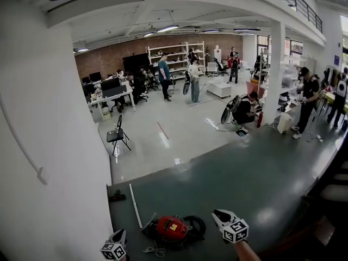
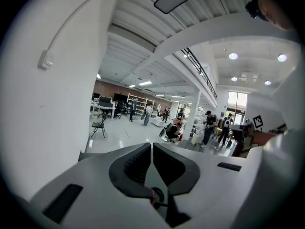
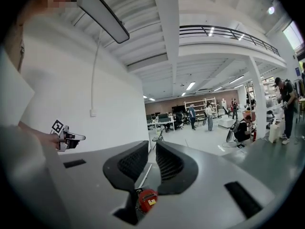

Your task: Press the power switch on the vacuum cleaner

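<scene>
The red vacuum cleaner (image 1: 173,228) lies on a dark green floor mat (image 1: 255,178) at the bottom of the head view, with a black hose curled round its right side. My right gripper (image 1: 216,215) hovers just right of it and does not touch it. Its jaws stand a narrow gap apart with nothing between them. In the right gripper view (image 3: 152,149) the vacuum cleaner (image 3: 147,199) shows low down behind the jaws. My left gripper (image 1: 120,236) is to the vacuum's left near the wall; its jaws (image 2: 151,149) are shut and hold nothing.
A white wand (image 1: 135,205) lies on the mat left of the vacuum, with a loose cord (image 1: 155,249) in front. The white wall (image 1: 49,145) is close on the left. A folding chair (image 1: 118,134), a column (image 1: 274,75) and several people stand farther off.
</scene>
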